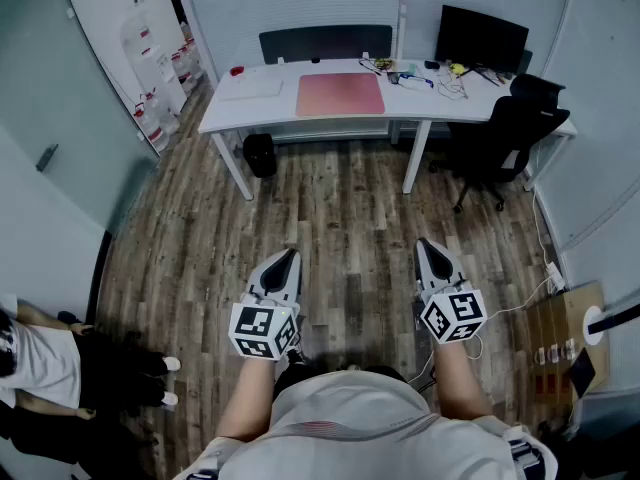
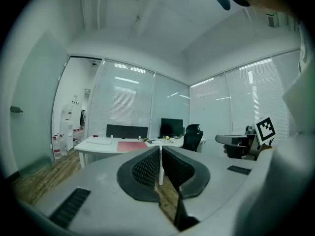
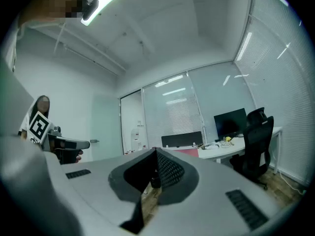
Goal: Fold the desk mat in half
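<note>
As head view shows desk mat (image 1: 340,95) flat, gripper views, jaws together.

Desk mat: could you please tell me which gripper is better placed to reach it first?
Left, marginally. Both grippers are empty and far from the desk; the left gripper sits closer to the line of the pink desk mat, the right gripper further aside.

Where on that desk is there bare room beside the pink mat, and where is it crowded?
Bare desk lies along the front edge before the desk mat, and in the strip between the mat and the white flat item to its left. Right of the mat it is crowded: cables and small items up to the monitor.
</note>
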Demonstrator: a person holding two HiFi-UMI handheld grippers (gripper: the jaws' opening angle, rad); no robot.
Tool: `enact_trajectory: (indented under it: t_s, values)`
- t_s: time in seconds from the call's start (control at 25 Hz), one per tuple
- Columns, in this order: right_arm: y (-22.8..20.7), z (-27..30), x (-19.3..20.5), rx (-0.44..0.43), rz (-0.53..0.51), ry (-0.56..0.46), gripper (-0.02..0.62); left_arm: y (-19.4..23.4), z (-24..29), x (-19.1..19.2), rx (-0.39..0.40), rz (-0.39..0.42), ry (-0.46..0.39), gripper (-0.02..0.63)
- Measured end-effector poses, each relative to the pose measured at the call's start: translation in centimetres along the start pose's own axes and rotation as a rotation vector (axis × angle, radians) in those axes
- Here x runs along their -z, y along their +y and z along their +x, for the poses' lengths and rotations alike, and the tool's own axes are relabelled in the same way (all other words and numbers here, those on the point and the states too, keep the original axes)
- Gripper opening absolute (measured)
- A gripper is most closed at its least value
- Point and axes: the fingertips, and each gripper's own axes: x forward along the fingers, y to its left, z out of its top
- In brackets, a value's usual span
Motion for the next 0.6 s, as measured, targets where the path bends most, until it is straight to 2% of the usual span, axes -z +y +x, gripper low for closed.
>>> enact_trajectory:
  t_s: [0.6]
  values:
    - [-3.3,-0.8,-0.4,0.039,-0.006,-0.015,0.051,-2.0,2.5,-0.5,0.037,0.007,-0.005,0.026]
